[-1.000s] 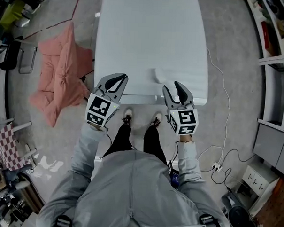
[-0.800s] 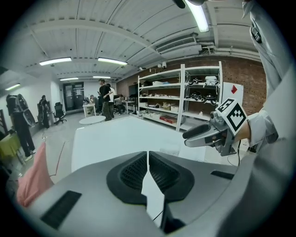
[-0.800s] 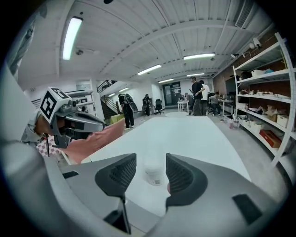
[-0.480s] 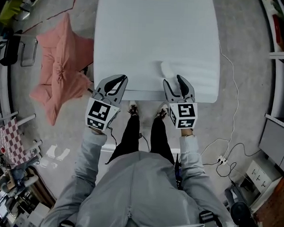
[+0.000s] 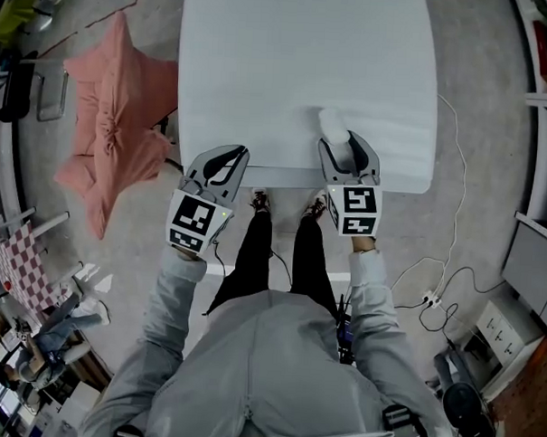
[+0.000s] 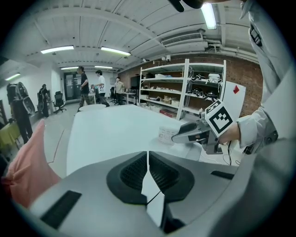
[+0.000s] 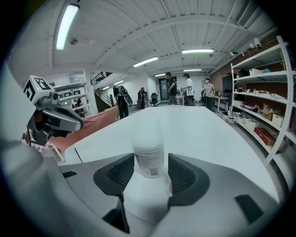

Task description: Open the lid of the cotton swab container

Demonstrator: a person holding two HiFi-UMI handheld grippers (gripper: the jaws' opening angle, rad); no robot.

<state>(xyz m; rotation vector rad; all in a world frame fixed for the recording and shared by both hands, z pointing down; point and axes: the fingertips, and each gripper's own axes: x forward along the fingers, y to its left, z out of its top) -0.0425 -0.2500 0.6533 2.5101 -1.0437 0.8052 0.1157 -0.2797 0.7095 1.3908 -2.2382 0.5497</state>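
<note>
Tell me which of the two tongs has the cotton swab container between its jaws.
The right tongs: its jaws have just been opening and stand apart with the container between them. The left tongs are shut and empty.

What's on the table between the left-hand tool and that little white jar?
Nothing. In the head view, only bare white table lies between the left gripper and the cotton swab container. The left gripper view shows the same bare stretch.

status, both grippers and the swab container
Left gripper shut, empty. Right gripper open, jaws just opened wider, straddling white cylindrical plastic cotton swab container, no grip yet. Nothing seen blocking.
</note>
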